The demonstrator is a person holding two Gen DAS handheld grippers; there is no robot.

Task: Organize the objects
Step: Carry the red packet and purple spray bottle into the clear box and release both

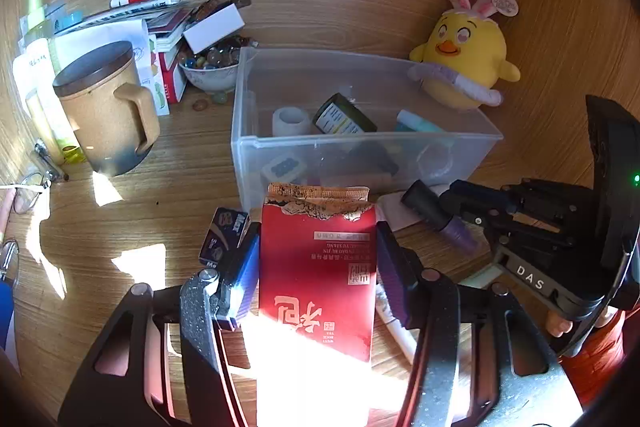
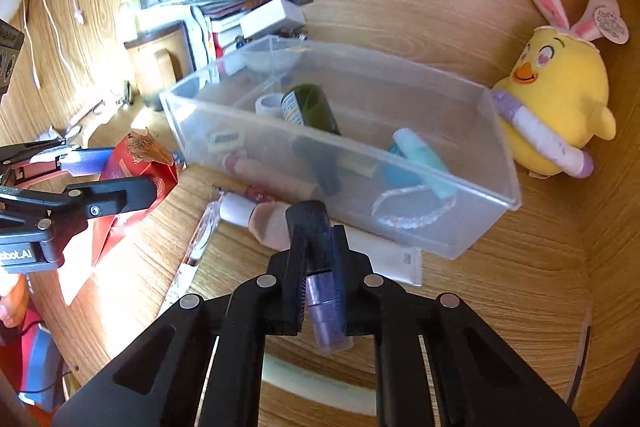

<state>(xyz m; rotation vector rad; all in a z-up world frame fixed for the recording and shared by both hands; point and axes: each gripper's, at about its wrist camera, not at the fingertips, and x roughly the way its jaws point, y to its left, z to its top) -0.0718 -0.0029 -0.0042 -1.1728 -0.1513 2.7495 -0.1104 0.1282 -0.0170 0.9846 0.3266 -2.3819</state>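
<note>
My left gripper (image 1: 316, 231) is shut on a red packet (image 1: 316, 275) with a torn top, held upright just in front of the clear plastic box (image 1: 256, 95). In the right wrist view the same left gripper (image 2: 138, 171) and red packet (image 2: 136, 167) show at the left. My right gripper (image 2: 320, 231) is shut on a purple bottle (image 2: 326, 303) with a black cap, close to the box's near wall (image 2: 460, 187). From the left wrist view that right gripper (image 1: 452, 211) holds the purple bottle (image 1: 456, 235) low over the desk. The box holds a dark green bottle (image 2: 310, 111), a tape roll (image 1: 292, 121) and a teal tube (image 2: 420, 155).
A lidded tan mug (image 1: 108, 107), a bowl of marbles (image 1: 210, 67) and stacked books stand left of the box. A yellow plush chick (image 2: 556, 95) leans at its right end. A white tube (image 2: 384, 255), a pink bottle (image 2: 264, 219) and a pen (image 2: 196, 247) lie before the box.
</note>
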